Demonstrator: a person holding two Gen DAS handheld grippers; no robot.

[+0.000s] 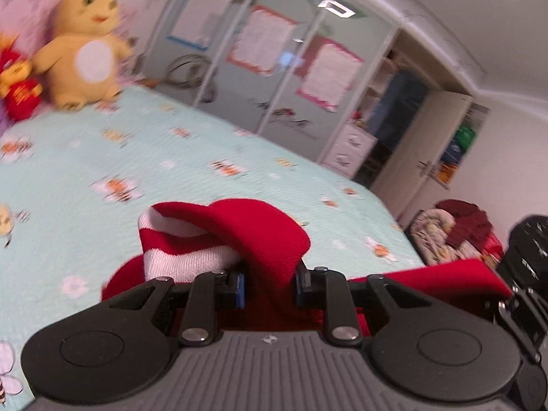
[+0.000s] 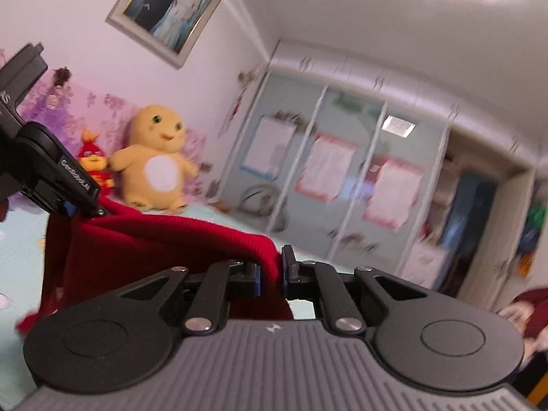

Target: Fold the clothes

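A red knit garment with red-and-white striped parts point(image 1: 260, 236) is held up above the bed. My left gripper point(image 1: 269, 287) is shut on a bunched red fold of it, with a striped sleeve point(image 1: 178, 253) draped over the left finger. My right gripper point(image 2: 272, 275) is shut on another red edge of the same garment point(image 2: 154, 246). The cloth stretches between the two grippers. The left gripper also shows in the right wrist view point(image 2: 73, 205), at the left, pinching the far corner. The right gripper's body shows at the right edge of the left wrist view point(image 1: 527, 260).
The bed has a light blue quilt with bee prints point(image 1: 171, 157). A yellow plush toy point(image 1: 85, 48) and a red plush point(image 1: 19, 89) sit by the headboard. A mirrored wardrobe point(image 1: 274, 61) stands beyond the bed. A heap of clothes point(image 1: 455, 229) lies at its right.
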